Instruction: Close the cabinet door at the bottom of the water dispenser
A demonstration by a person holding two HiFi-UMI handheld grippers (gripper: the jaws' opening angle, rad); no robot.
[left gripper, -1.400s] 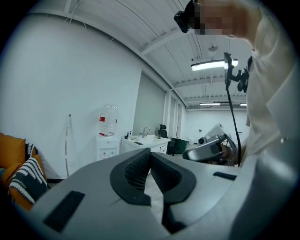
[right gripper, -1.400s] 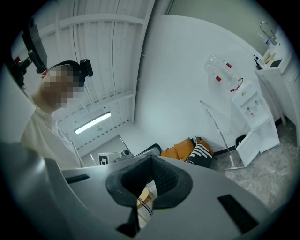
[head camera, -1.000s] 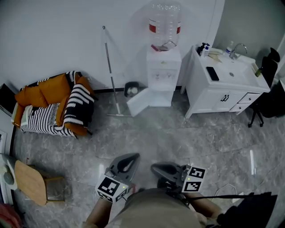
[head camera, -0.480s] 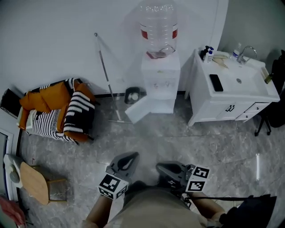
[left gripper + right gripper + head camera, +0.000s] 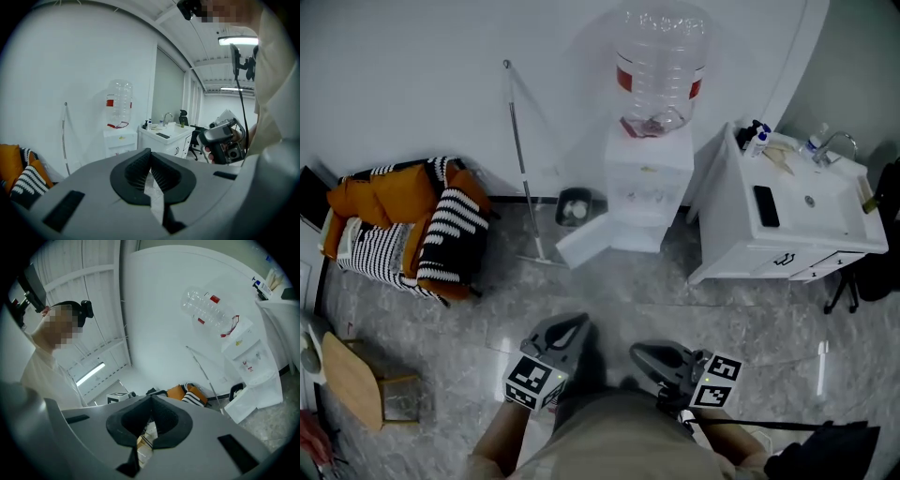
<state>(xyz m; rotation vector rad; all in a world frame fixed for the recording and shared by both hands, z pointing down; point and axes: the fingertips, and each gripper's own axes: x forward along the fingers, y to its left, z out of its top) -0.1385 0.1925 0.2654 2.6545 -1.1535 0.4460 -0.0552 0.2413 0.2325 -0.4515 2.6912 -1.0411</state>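
Two claws sit low in the head view, in front of the person's body and well short of the water dispenser (image 5: 649, 183). Left claw (image 5: 577, 325): closed, tips together, nothing between them, aimed roughly toward the dispenser. Right claw (image 5: 637, 353): also closed and empty, tips meeting, marker cube on its outer side. Both are well apart from the dispenser, touching nothing.

Grey marbled floor (image 5: 694, 295) lies between the claws and the dispenser.

The cabinet door (image 5: 584, 242) at the dispenser's base stands open. It is a white panel swung out from the bottom of the dispenser, toward the left of the head view, with its free edge over the floor.

A small dark bin (image 5: 575, 208) is just left of the dispenser, behind the open door and against the wall. A thin pole (image 5: 522, 159) leans on the wall a bit further left of the dispenser. An armchair (image 5: 403, 230) with orange and striped cushions is well left of the dispenser.

A white sink unit (image 5: 741, 239) is just right of the dispenser, with a dark phone (image 5: 765, 206) lying on top.

A clear bottle (image 5: 661, 66) with a red label sits neck down on top of the dispenser.
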